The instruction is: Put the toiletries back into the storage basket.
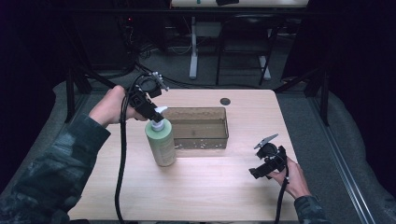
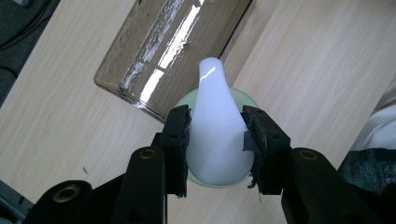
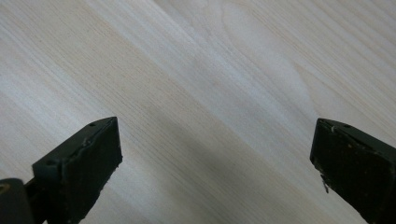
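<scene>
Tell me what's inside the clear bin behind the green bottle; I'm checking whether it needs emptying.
The bin looks empty: its see-through walls and the left gripper view show only wood grain and glare. The bottle and its white pump, clamped by the left gripper, hide the near corner.

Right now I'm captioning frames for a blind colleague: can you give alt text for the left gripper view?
The left gripper grips a white pump head of a pale green bottle from above, fingers pressed on both sides. Beyond lies a clear brownish bin on the wooden table.
</scene>
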A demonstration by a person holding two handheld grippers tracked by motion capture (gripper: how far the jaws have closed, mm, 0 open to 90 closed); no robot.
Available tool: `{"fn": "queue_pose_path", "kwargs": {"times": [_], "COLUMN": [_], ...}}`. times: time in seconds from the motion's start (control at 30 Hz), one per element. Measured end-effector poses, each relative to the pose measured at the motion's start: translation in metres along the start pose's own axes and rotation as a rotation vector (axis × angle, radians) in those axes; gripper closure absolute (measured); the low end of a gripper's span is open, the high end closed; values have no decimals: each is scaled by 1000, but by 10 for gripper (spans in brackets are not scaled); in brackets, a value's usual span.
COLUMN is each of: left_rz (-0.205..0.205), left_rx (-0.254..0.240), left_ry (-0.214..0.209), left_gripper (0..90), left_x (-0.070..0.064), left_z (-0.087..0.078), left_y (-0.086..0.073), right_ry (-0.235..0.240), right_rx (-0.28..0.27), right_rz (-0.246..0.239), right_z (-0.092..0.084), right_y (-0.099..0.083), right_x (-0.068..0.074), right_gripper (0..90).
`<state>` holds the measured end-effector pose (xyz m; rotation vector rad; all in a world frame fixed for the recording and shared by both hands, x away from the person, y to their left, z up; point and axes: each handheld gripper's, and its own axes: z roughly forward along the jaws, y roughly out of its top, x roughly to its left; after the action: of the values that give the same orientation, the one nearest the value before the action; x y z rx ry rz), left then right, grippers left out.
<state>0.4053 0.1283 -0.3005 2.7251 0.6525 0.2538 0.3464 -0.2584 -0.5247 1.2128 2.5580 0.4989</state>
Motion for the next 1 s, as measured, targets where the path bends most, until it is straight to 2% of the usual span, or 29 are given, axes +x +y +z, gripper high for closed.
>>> {"fn": "queue_pose_path", "kwargs": {"times": [0.43, 1.0], "left_rz": [20, 26], "left_rx": [6, 7], "left_ry": [24, 47], "left_gripper": [630, 631], "left_x": [-1, 1], "left_z": [-17, -34], "left_y": [9, 20], "right_ry": [2, 6], "right_rx": [2, -1], "right_rz": [3, 4], "right_z": [0, 0], "right_y": [0, 0], "right_x": [1, 1], "right_gripper": [16, 16]}}
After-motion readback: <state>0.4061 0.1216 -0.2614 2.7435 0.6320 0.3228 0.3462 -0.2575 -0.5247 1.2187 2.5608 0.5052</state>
